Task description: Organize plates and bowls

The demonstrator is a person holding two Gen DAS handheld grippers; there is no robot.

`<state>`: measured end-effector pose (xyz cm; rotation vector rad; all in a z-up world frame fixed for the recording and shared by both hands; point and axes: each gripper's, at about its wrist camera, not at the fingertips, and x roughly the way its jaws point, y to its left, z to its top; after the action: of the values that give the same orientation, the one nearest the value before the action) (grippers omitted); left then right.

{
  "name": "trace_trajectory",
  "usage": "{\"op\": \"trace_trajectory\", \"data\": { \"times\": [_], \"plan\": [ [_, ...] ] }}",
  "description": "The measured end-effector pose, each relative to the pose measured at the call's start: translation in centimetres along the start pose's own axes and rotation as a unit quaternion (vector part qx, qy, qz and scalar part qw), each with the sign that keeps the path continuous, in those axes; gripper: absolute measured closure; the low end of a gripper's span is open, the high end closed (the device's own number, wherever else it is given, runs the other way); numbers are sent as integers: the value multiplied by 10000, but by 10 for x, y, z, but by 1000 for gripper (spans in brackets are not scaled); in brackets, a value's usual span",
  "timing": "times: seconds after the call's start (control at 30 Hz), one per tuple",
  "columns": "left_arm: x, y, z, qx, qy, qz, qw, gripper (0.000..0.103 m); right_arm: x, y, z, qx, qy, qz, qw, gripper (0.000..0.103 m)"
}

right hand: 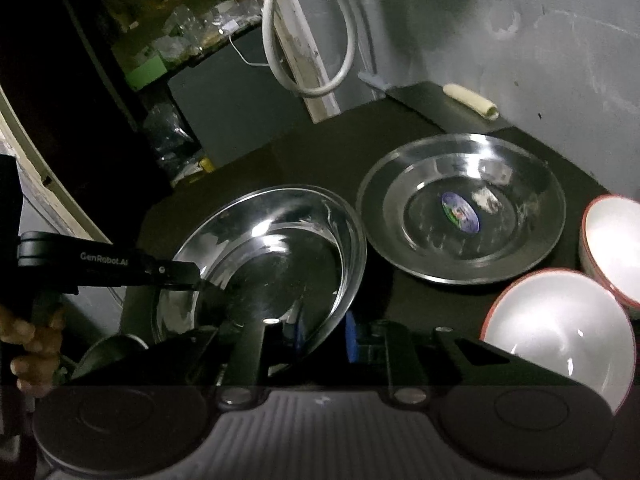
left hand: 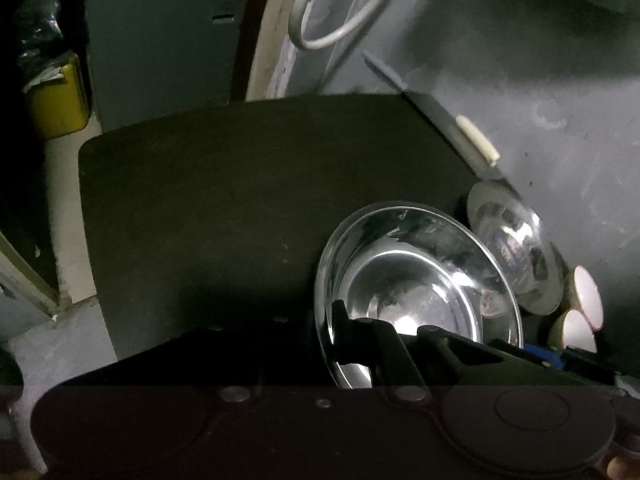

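A shiny steel plate is held tilted over the dark table. My left gripper is shut on its near rim. In the right wrist view it comes in from the left as a black arm, with its tip on the plate's left rim. My right gripper is shut on the rim nearest that camera, a blue pad against the edge. A second steel plate with a sticker lies flat behind. Two white red-rimmed bowls stand at the right.
The grey wall runs close behind the table, with a white roll on a ledge. A white cable loop hangs at the back. Left of the table the floor drops away, with a yellow container. A person's hand grips the left tool.
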<state>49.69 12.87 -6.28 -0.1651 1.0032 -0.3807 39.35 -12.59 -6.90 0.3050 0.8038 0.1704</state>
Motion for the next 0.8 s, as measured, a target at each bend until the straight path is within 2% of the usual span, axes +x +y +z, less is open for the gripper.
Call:
{"op": "trace_trajectory", "data": {
  "times": [0.2,0.43,0.8],
  "plan": [
    [-19,-4,6,27,-322,-72,9995,95,-14,3,8,-28,-274,71,9996,81],
    [-56,-34,-3,289,-734,-248,9966,95,-55,-6,10,-85,-507,105,9986,81],
    [-87,-93,-55,415,-613,-387,9965,94,-131,-31,-24,-53,-347,51,9994,81]
  ]
}}
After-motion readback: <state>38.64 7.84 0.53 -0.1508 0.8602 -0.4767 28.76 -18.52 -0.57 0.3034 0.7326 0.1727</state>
